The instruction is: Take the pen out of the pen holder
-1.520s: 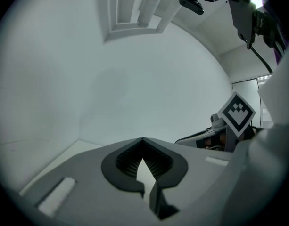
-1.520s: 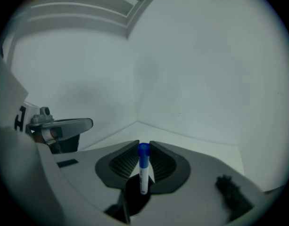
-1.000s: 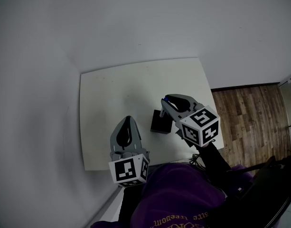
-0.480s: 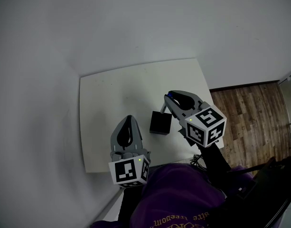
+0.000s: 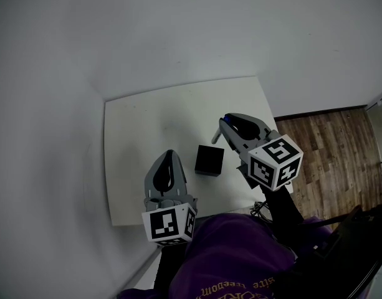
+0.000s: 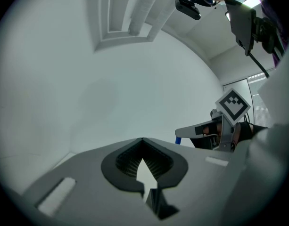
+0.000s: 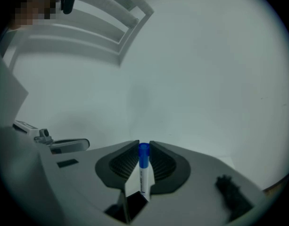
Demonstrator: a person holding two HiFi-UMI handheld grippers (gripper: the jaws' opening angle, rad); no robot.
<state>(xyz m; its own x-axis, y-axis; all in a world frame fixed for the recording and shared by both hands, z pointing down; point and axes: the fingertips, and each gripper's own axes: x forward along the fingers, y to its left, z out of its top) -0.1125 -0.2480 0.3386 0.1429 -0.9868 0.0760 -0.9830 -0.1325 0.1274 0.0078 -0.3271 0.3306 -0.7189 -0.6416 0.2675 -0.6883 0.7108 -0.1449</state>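
Note:
A black square pen holder (image 5: 209, 160) stands on the white table (image 5: 147, 117), right of centre. My right gripper (image 5: 226, 119) hangs just right of the holder and above it, shut on a white pen with a blue cap (image 7: 143, 169). In the right gripper view (image 7: 144, 147) the pen stands upright between the ribbed pads, cap at the tips. My left gripper (image 5: 168, 157) hovers left of the holder, shut with nothing in it; its tips meet in the left gripper view (image 6: 142, 140). That view also shows the right gripper (image 6: 181, 134) with the blue cap showing at its tip.
The table's right edge lies close beside the right gripper, with wooden floor (image 5: 331, 148) beyond it. A pale wall runs behind and to the left of the table. The person's purple clothing (image 5: 234, 254) fills the bottom of the head view.
My right gripper has moved from over the holder up and to the right, carrying the pen; the holder now shows whole. The left gripper has stayed put.

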